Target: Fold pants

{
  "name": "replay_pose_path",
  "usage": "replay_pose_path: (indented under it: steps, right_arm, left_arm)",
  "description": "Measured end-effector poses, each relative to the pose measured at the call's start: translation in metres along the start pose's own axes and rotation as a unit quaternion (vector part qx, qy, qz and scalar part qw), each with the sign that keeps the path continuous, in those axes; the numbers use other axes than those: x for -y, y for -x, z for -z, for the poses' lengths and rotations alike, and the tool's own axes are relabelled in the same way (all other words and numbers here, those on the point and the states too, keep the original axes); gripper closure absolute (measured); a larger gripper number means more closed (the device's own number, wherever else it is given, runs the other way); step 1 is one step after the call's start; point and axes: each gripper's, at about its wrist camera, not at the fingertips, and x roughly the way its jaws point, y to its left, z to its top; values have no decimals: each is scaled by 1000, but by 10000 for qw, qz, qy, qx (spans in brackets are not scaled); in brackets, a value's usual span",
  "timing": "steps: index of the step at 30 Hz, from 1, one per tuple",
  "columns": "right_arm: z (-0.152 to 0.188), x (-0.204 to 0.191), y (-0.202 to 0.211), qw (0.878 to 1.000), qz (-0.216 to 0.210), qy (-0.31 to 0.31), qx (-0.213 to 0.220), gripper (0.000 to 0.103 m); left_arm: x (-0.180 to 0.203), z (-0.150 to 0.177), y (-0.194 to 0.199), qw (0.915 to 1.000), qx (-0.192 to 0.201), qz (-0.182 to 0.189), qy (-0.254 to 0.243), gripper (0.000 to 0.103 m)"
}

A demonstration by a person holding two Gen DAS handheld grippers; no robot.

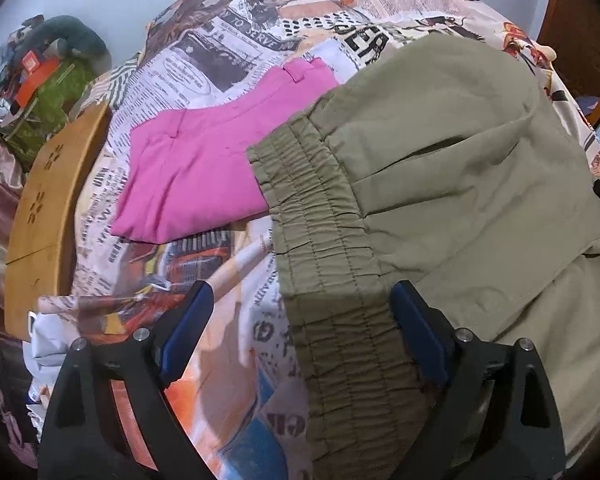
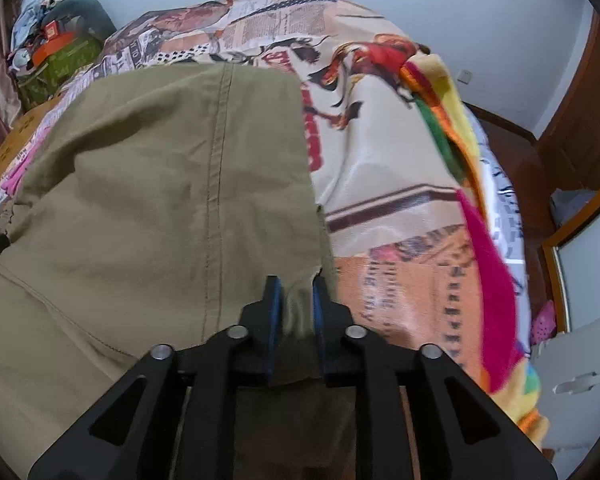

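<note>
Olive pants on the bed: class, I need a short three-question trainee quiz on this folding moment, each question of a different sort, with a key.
1. True or false: the right hand-held gripper is shut on the olive pants.
2. Multiple choice: the left hand-held gripper is A) shut on the waistband, B) open, with the elastic waistband lying between its fingers, C) holding the pink garment.
3. Fill in: the folded garment lying on the printed bedspread beside the olive pants is coloured ____.

Key: 1 true; 2 B; 3 pink.
</note>
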Motion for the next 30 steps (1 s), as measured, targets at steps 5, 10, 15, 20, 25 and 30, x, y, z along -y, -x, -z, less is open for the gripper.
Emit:
replay_pose_path:
  steps: [5, 10, 15, 20, 25, 30]
  right_arm:
    - [-6, 1, 29, 9996, -130, -49, 231, 58]
    - [-22, -3, 62, 9969, -323, -117, 704, 49]
    - [-45, -14, 82, 9912, -419, -58, 1258, 41]
    - [-62, -17, 79, 9883, -406, -77, 1467, 41]
    - [-77, -16, 54, 9906, -382, -103, 1313, 41]
    - [-89, -13, 19, 9937, -372, -131, 1049, 41]
  left_arm:
    - [-10, -6, 30, 9994, 341, -72, 48, 11]
    - [-21, -20, 54, 9974, 693, -155, 113, 11]
    - [-28, -41, 61, 9957, 885, -191, 198, 11]
    - [-39, -63, 56, 9945, 939, -144, 441, 11]
    - [-48, -83, 36, 9934, 873, -17, 751, 11]
    - [-46, -93, 2, 9959, 521, 83, 738, 11]
